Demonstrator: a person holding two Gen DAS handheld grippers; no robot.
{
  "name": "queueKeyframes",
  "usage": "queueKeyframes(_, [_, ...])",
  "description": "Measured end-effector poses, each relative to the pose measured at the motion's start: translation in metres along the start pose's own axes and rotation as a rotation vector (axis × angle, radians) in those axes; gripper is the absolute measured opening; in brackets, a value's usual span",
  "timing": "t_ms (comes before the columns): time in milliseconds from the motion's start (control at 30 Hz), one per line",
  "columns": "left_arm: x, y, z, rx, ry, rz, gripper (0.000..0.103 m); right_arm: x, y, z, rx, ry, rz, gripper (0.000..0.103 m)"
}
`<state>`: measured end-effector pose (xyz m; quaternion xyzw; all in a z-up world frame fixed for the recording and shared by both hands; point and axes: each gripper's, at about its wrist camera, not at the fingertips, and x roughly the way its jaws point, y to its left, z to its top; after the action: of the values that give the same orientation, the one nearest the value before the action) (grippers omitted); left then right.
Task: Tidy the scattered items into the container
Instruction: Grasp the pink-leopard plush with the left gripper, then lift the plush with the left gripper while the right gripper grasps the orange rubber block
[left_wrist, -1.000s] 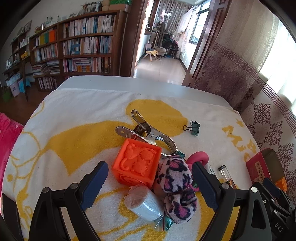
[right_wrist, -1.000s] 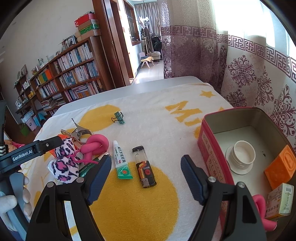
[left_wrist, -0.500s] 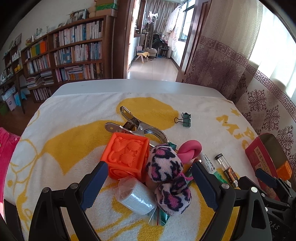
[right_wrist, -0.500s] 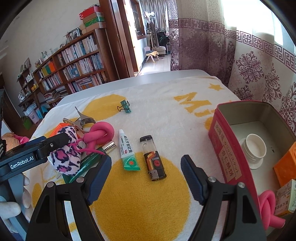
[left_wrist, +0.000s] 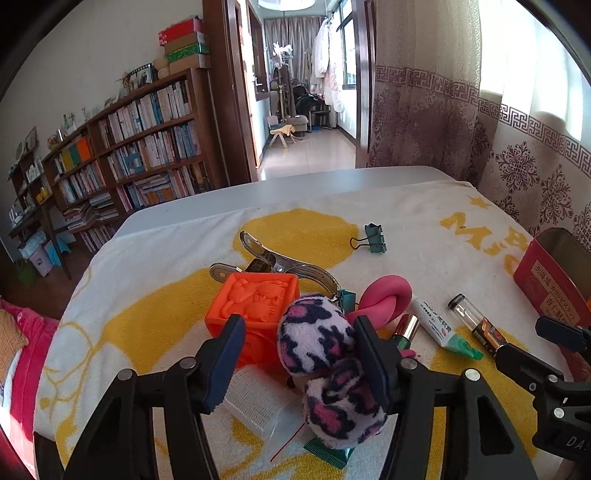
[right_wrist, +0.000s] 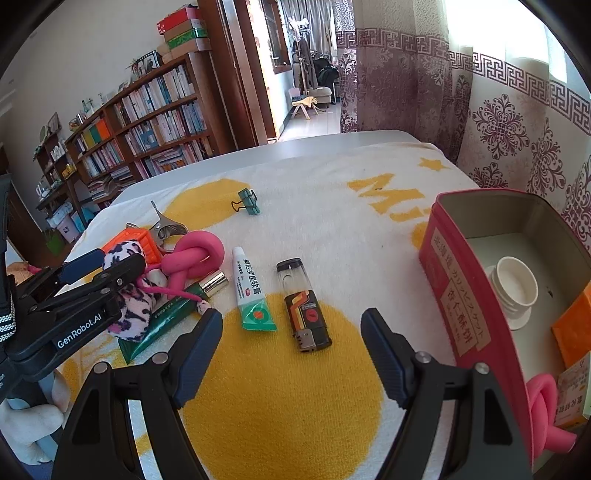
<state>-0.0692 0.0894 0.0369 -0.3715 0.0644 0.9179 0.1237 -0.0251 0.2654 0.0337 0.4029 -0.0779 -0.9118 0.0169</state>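
Observation:
A leopard-print plush (left_wrist: 314, 339) lies on the yellow-and-white towel, against an orange rubber cube (left_wrist: 255, 299). My left gripper (left_wrist: 299, 325) straddles the plush with its jaws closing. The right pad (left_wrist: 369, 354) touches the plush, while a gap shows at the left pad (left_wrist: 227, 358). In the right wrist view the left gripper (right_wrist: 105, 258) sits at the left. My right gripper (right_wrist: 291, 317) hangs open over the towel, just short of a lighter (right_wrist: 304, 306) and a green-tipped tube (right_wrist: 251, 291). The red tin (right_wrist: 461, 295) stands at the right.
The tin holds a white lid (right_wrist: 515, 286), an orange block (right_wrist: 572, 325), a pink knot (right_wrist: 543, 406) and a small box. On the towel lie a pink knotted rope (left_wrist: 384, 295), a metal clamp (left_wrist: 288, 264), a green binder clip (left_wrist: 375, 238), a wrapped white roll (left_wrist: 255, 398) and a gold-capped stick (right_wrist: 214, 282).
The left jaws have narrowed from wide apart to close around the plush. The left gripper has also rolled and edged in toward the pile. The right gripper has barely moved.

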Motion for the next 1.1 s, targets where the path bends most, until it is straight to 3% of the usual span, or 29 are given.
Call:
queueKeyframes(67, [0.0, 0.012, -0.001, -0.054, 0.032, -0.08, 0.036, 0.0, 0.0, -0.001, -0.003, 0.0, 0.004, 0.081])
queueKeyframes(133, [-0.003, 0.026, -0.003, -0.113, 0.05, -0.114, 0.036, 0.0, 0.002, -0.001, -0.012, -0.003, 0.006, 0.081])
queueKeyframes(267, [-0.023, 0.048, -0.011, -0.176, 0.027, -0.114, 0.036, -0.001, 0.007, -0.003, -0.029, -0.008, 0.027, 0.081])
queueKeyframes(767, [-0.049, 0.086, -0.03, -0.239, -0.011, -0.091, 0.036, 0.009, 0.04, 0.006, -0.037, 0.134, 0.184, 0.081])
queueKeyframes(1100, [-0.056, 0.106, -0.032, -0.29, -0.044, -0.038, 0.036, 0.031, 0.107, 0.032, -0.228, 0.09, 0.217, 0.081])
